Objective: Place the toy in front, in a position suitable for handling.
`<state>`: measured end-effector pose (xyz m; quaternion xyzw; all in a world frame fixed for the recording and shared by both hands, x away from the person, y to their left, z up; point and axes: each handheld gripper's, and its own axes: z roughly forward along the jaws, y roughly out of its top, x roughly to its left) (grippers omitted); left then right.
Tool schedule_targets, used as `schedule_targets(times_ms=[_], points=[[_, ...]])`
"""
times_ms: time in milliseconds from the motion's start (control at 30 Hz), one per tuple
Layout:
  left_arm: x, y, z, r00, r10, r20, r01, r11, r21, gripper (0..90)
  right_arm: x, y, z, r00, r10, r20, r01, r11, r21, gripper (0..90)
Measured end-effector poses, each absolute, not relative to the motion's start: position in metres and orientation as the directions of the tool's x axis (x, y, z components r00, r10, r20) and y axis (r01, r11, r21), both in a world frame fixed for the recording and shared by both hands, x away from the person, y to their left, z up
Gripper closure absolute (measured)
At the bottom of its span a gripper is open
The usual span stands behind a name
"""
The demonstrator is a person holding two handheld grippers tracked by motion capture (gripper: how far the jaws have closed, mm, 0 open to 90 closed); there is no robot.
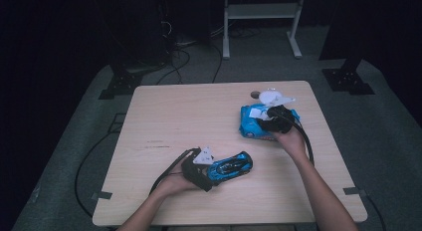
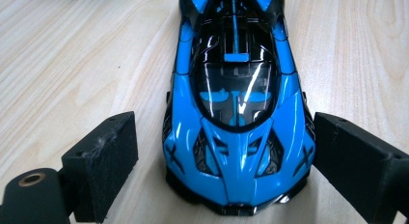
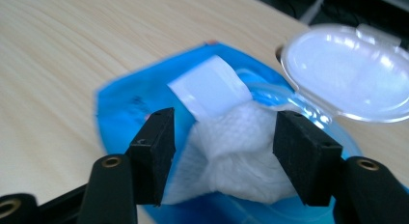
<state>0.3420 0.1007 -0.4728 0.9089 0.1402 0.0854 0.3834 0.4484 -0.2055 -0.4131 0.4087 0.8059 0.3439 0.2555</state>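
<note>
The right claw (image 3: 219, 161) stands wide astride the wet wipe (image 3: 241, 161) poking from the blue wipes pack (image 1: 256, 122), needing to pinch and pull, while the left claw (image 2: 219, 161), wide, flanks the blue toy car (image 2: 236, 103) on the surface (image 1: 164, 116)

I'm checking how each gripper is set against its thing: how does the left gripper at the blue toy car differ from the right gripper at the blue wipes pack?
The left gripper straddles the glossy blue-and-black toy car at one end, jaws open, a clear gap at one side. The right gripper flanks a bunched white wipe rising from the soft blue wipes pack, whose clear lid is flipped open; contact is unclear. Both things lie on the pale wooden table.
</note>
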Motion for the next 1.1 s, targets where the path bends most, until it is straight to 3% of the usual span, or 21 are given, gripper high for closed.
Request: schedule_targets(times_ms=[33,100,333,367,400,433,467,500,733,933,1100], points=[[0.343,0.103,-0.473,0.945,0.323,0.047,0.192,-0.665,0.722,10.0,0.454,-0.207,-0.420,-0.515,0.848,-0.124,0.502,0.416,0.758,47.0],[0.343,0.104,-0.474,0.946,0.321,0.040,0.195,-0.664,0.722,10.2,0.455,-0.207,-0.422,-0.496,0.860,-0.118,0.505,0.397,0.767,50.9],[0.343,0.105,-0.474,0.950,0.312,0.034,0.191,-0.659,0.727,13.4,0.453,-0.212,-0.422,-0.494,0.864,-0.102,0.509,0.382,0.771,56.2],[0.343,0.104,-0.474,0.949,0.312,0.038,0.188,-0.659,0.728,13.4,0.453,-0.211,-0.423,-0.486,0.866,-0.116,0.511,0.389,0.766,63.0],[0.343,0.104,-0.474,0.949,0.312,0.038,0.188,-0.659,0.728,13.5,0.453,-0.211,-0.423,-0.486,0.866,-0.116,0.511,0.389,0.766,63.0],[0.343,0.103,-0.474,0.950,0.311,0.038,0.188,-0.661,0.727,13.8,0.453,-0.212,-0.422,-0.488,0.863,-0.126,0.512,0.400,0.760,73.9],[0.343,0.103,-0.474,0.950,0.311,0.038,0.188,-0.661,0.727,13.9,0.453,-0.212,-0.422,-0.488,0.863,-0.126,0.512,0.400,0.760,73.9],[0.343,0.103,-0.475,0.950,0.311,0.039,0.186,-0.661,0.727,14.0,0.453,-0.214,-0.421,-0.491,0.863,-0.116,0.516,0.396,0.759,79.8],[0.343,0.103,-0.477,0.960,0.279,0.033,0.168,-0.663,0.730,20.2,0.445,-0.227,-0.402,-0.504,0.862,-0.051,0.502,0.341,0.795,84.6],[0.342,0.102,-0.477,0.960,0.278,0.045,0.157,-0.662,0.733,21.5,0.422,-0.235,-0.372,-0.541,0.840,-0.029,0.426,0.303,0.853,85.4],[0.343,0.103,-0.477,0.959,0.280,0.038,0.164,-0.662,0.731,21.3,0.377,-0.230,-0.345,-0.654,0.756,-0.031,0.321,0.315,0.893,85.3]])
